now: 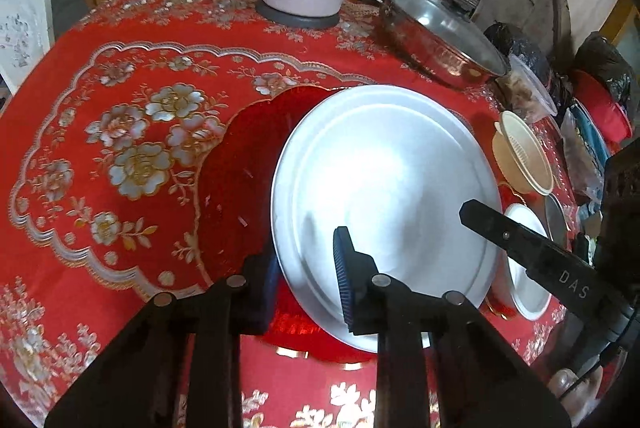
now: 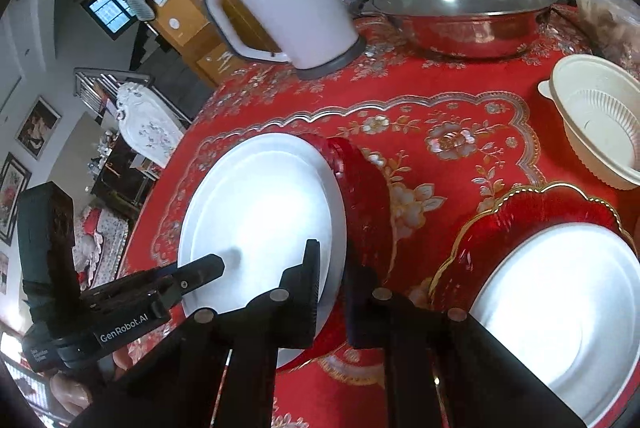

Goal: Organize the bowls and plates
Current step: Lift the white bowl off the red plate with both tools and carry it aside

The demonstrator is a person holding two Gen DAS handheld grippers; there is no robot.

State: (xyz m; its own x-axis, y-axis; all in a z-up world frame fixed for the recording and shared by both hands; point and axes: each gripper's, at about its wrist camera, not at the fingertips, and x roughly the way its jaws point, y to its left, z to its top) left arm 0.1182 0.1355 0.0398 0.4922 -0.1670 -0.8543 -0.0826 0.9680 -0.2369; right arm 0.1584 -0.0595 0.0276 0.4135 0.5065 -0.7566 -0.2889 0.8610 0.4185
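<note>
White plate [image 2: 260, 212] (round, glossy) | on scalloped red dish [image 2: 366, 196] | both tools [image 1: 306, 288] [image 2: 332, 292] clamp their rims

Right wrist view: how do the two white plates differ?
The gripped white plate has the right claw pinching its rim; the free white plate is untouched. The gripped white plate looks tilted with its red plate; the free white plate lies flat on a gold-rimmed red plate. Both are plain, round.

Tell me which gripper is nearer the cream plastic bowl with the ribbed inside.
Right. The right gripper clamps the round white plate at its rim on the side toward the cream plastic bowl; the left gripper straddles the rim on the side away from it.
</note>
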